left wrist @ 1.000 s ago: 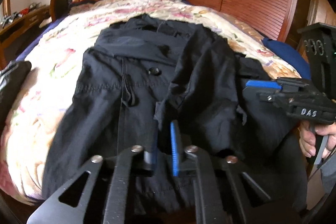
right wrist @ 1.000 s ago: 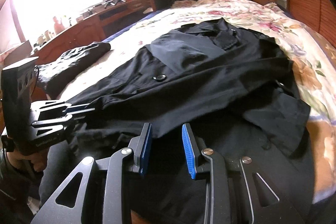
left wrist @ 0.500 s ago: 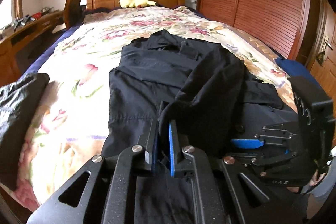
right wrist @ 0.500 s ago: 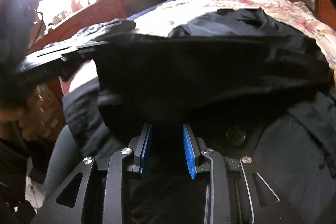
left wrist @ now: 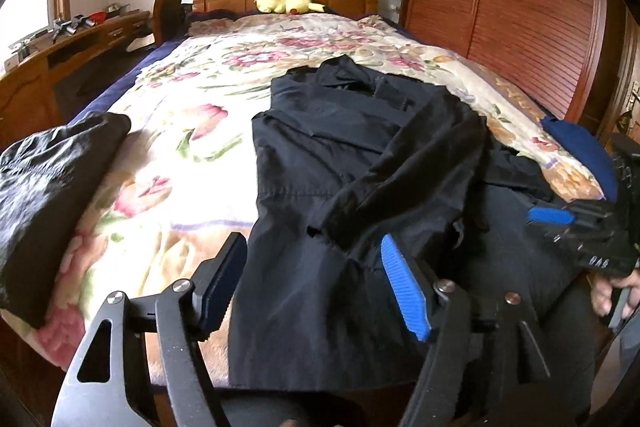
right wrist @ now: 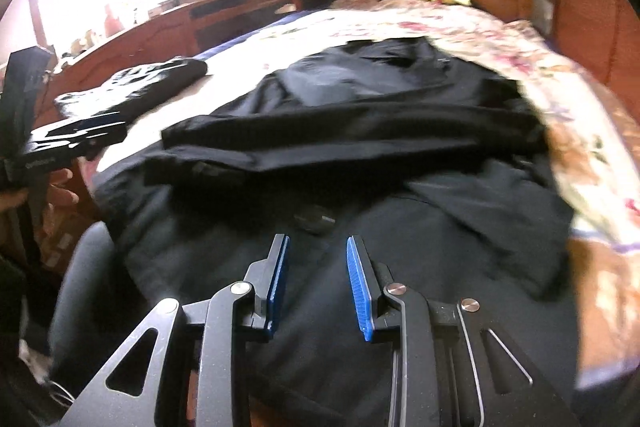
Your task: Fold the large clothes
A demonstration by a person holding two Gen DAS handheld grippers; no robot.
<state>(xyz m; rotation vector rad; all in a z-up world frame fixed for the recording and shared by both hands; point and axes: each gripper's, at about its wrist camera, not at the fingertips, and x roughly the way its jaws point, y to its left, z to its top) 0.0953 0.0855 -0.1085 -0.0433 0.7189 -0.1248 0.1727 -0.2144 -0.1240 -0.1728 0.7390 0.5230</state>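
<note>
A large black jacket [left wrist: 340, 147] lies on the floral bedspread [left wrist: 192, 115], its left side folded over toward the middle; it also shows in the right wrist view [right wrist: 360, 131]. My left gripper [left wrist: 312, 267] is open and empty, jaws wide apart above the jacket's lower hem. My right gripper [right wrist: 316, 267] is open and empty above the jacket's lower front, near a black button [right wrist: 314, 221]. The right gripper also shows in the left wrist view [left wrist: 580, 231]. The left gripper also shows in the right wrist view [right wrist: 76, 135].
A second dark garment [left wrist: 52, 183] lies folded at the bed's left edge. A yellow plush toy [left wrist: 288, 1] sits by the wooden headboard. A wooden desk [left wrist: 60, 55] runs along the left; a slatted wooden wardrobe [left wrist: 500, 7] stands on the right.
My left gripper has let go of the jacket fabric and opened wide. The folded-over part now rests on the jacket. My right gripper has pulled back a little and stayed open.
</note>
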